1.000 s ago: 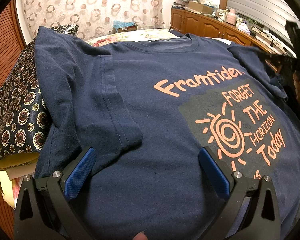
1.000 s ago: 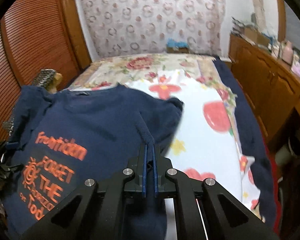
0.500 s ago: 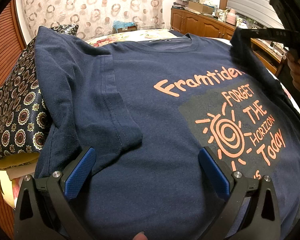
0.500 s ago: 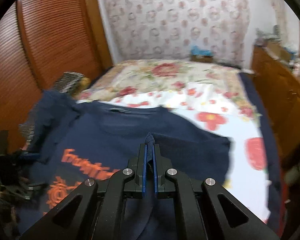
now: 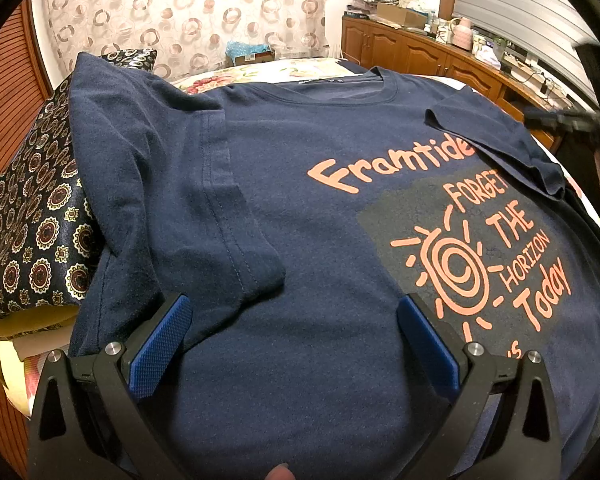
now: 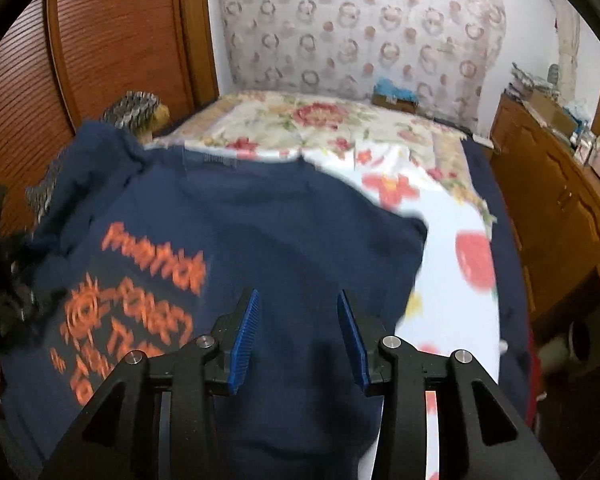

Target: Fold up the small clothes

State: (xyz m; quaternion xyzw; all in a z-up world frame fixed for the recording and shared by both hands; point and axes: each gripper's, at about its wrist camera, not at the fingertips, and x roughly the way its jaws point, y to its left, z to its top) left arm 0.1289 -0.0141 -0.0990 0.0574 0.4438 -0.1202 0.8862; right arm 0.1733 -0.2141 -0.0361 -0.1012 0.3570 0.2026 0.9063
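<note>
We see the navy T-shirt [image 5: 300,208] spread across the frame's centre on the bed [image 6: 440,216], our left gripper [image 5: 296,340] spread wide above it, our right gripper [image 6: 298,336] opening, gripping nothing.

T-shirt [image 5: 300,208] lies on the bed [image 6: 440,216], pillow [image 5: 32,216] at its left.

Bed [image 6: 452,240] with floral sheet, navy printed T-shirt [image 5: 320,240] spread flat across it, both sleeves folded inward, patterned pillow [image 5: 32,224] at its left edge
</note>
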